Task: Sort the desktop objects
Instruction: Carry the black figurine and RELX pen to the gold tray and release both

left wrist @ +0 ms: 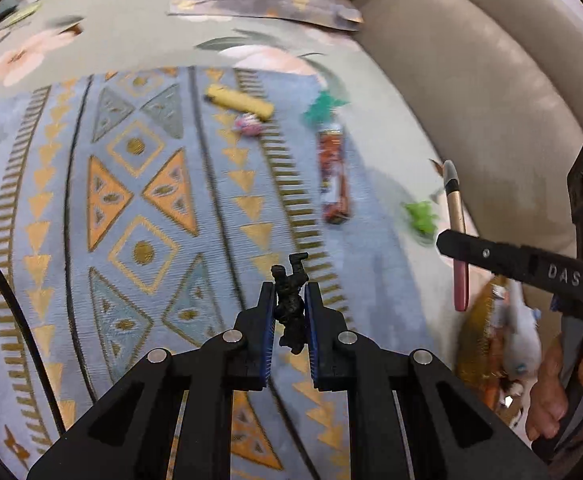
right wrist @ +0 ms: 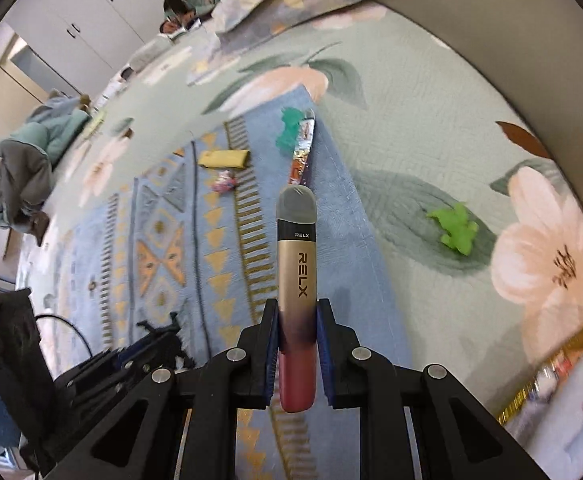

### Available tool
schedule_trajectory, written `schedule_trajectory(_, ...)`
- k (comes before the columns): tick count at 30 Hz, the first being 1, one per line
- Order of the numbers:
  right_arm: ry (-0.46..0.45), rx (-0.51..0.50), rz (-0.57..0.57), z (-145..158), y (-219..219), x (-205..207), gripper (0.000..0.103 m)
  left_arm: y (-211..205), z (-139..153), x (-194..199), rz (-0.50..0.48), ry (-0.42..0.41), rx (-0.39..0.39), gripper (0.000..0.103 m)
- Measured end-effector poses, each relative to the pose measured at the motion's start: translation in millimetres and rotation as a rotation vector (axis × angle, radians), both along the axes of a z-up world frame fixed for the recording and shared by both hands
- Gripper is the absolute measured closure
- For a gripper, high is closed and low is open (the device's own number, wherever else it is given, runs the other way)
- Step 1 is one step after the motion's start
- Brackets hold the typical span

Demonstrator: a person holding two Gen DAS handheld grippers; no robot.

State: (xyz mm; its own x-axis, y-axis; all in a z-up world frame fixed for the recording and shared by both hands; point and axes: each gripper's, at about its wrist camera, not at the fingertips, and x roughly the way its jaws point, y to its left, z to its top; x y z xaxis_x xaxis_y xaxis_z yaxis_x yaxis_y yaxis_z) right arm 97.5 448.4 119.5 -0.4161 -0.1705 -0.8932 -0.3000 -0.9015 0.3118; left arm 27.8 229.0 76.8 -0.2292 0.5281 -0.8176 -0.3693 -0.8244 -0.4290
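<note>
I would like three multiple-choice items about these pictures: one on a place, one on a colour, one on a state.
1. Where does the bright green toy lie?
A. on the floral quilt
B. on the blue patterned mat
C. in a gripper

2. What colour is the small figurine in the left gripper?
A. yellow
B. black
C. pink

3. The right gripper is:
A. open
B. out of view
C. shut on the gold-to-red RELX vape pen

Key: 1 A, quilt lies beneath it; 2 B, dark all over; 3 C, both pads press it.
</note>
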Motion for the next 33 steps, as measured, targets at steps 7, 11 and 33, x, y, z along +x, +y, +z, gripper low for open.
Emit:
schedule_trajectory(7,0.030,-0.029,-0.062,30.4,-8.2,36.5,0.086,34.0,44.8,18.6,-0.125,0.063,0.025,0.092)
schedule_trajectory(11,0.012,-0.062,-0.110,39.2,0.1,78.0,0.086,66.7,63.0,42.8,-0.226,0.075,0.058,0.092)
schedule_trajectory(33,-0.082,0.086,-0.665,65.7,153.9,274.3,0.086,259.5,93.0,165.1,-0.614,0.013,0.281,0.081)
